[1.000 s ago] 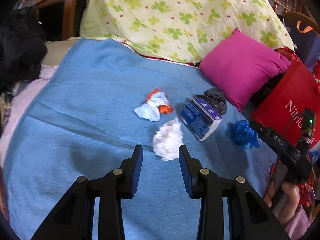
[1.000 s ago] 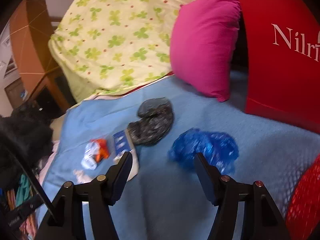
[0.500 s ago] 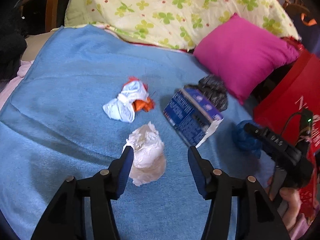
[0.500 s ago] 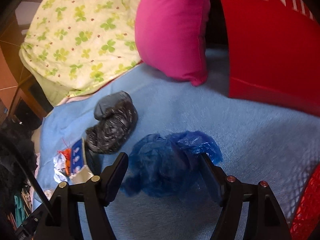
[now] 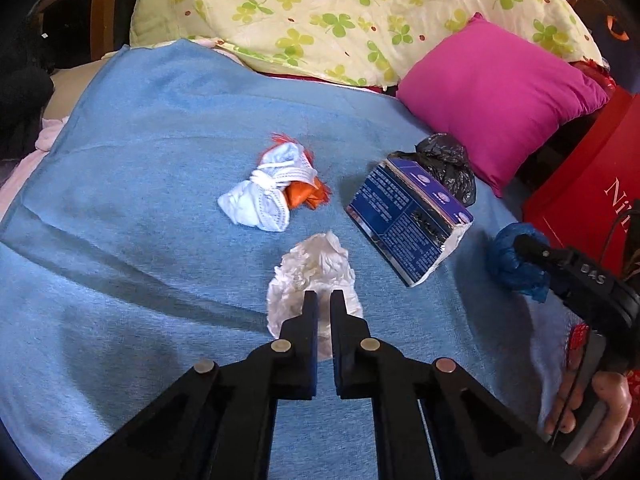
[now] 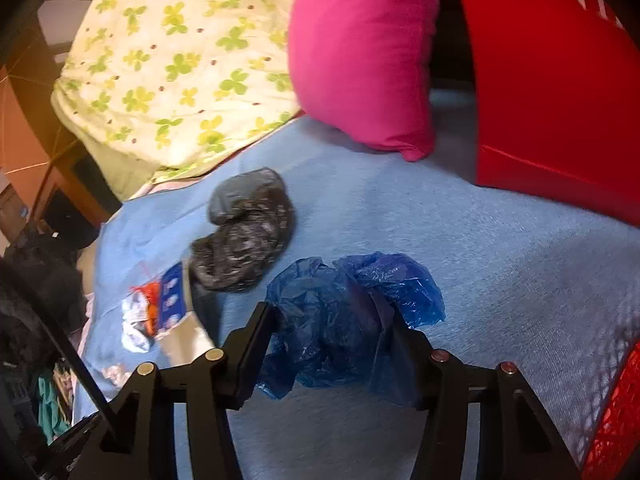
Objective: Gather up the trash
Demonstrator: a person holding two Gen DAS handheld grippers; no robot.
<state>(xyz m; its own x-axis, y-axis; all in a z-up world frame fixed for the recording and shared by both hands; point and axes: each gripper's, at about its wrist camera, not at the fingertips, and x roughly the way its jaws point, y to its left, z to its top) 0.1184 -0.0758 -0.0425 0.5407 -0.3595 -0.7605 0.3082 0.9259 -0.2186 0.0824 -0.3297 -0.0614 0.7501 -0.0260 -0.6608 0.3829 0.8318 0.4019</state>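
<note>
My left gripper (image 5: 324, 300) is shut on the near end of a crumpled white tissue (image 5: 316, 268) that lies on the blue blanket (image 5: 140, 200). The jaws of my right gripper (image 6: 328, 312) are closing, and both pads press into a crumpled blue plastic bag (image 6: 344, 320) bunched between them. More trash lies on the blanket. There is a white and orange knotted bundle (image 5: 272, 196), a dark blue carton (image 5: 408, 216) and a black plastic bag (image 6: 244, 232) just behind the blue one.
A pink cushion (image 5: 496, 92) and a clover-print quilt (image 5: 360, 12) line the far side of the bed. A red paper bag (image 6: 552, 80) stands to the right, with a red mesh basket (image 6: 616, 412) at the near right. Dark clothing (image 5: 20, 92) lies off the left edge.
The left gripper moved forward and down over the white tissue and closed on it. The right gripper advanced onto the blue bag and its jaws narrowed around it.
</note>
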